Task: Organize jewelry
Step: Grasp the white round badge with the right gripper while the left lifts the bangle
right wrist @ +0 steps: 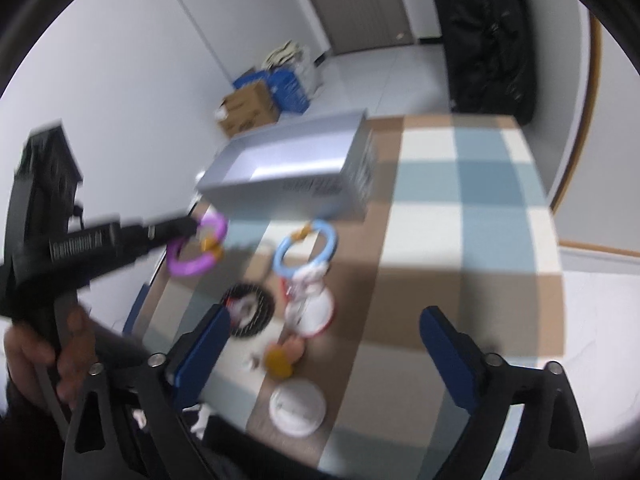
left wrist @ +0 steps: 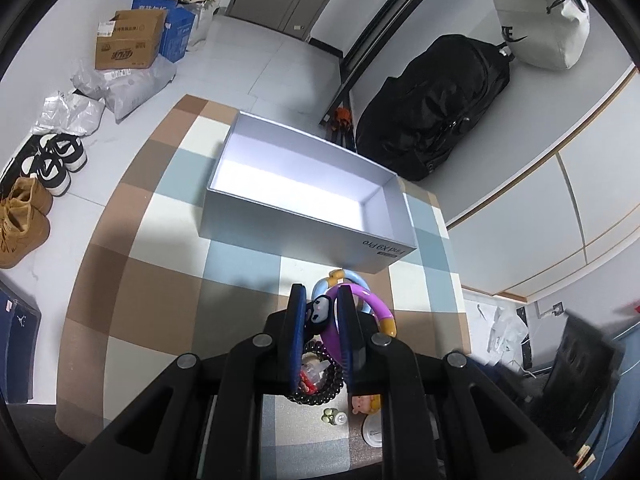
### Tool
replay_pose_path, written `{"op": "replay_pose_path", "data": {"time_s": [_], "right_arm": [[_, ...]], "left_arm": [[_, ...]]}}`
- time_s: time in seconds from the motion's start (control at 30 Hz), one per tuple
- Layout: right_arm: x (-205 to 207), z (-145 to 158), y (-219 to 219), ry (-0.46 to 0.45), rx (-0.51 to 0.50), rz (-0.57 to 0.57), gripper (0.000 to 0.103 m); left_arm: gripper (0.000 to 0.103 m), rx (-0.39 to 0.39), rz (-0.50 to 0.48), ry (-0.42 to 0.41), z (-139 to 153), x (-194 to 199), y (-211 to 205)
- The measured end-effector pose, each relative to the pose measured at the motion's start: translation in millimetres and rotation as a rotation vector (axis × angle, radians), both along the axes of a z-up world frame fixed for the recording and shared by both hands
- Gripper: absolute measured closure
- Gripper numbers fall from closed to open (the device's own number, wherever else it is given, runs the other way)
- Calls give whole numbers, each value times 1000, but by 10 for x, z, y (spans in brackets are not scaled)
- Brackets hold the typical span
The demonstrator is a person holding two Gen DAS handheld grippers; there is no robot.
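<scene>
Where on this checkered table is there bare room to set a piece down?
The open box is bare inside. The checkered cloth right of the blue ring is free to the table edge. It is crowded near the purple ring, dark bead bracelet and white discs.

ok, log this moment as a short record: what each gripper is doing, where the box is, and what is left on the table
left gripper: shut on purple ring, lifted off the table
right gripper: open, nothing between its fingers, above the loose pieces
grey box: open, looks empty, at the far side of the checked tablecloth
still on the cloth: blue ring, dark bead bracelet, small white round tin
</scene>
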State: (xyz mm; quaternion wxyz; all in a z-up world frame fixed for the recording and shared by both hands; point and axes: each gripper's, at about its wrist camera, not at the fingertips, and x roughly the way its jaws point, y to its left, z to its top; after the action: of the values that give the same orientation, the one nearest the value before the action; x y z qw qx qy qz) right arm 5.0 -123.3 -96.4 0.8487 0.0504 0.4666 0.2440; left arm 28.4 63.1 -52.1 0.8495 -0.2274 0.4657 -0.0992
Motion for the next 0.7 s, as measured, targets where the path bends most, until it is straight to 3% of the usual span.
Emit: {"op": "replay_pose_path", "data": {"time_s": [0.27,0.43,0.53,0.63,0.7], "right_arm": [[-349,-183,260,37,-108,118,29],[-413,-279,341,34,-189,135,31],[-429,-350,385,42,-230,144,40],[-489,-357,459,1,-295,167,44],[-528,-367,496,-27,-345,170,57]], "left_arm": [[92,8,4,-24,45,-57,61],[92,17,14,-33,67,-80,71],[92,41,18,-41,85,-100,61],[92,46,20,-43,95,-102,55],[92,56,22,-45,102,-105,52]]}}
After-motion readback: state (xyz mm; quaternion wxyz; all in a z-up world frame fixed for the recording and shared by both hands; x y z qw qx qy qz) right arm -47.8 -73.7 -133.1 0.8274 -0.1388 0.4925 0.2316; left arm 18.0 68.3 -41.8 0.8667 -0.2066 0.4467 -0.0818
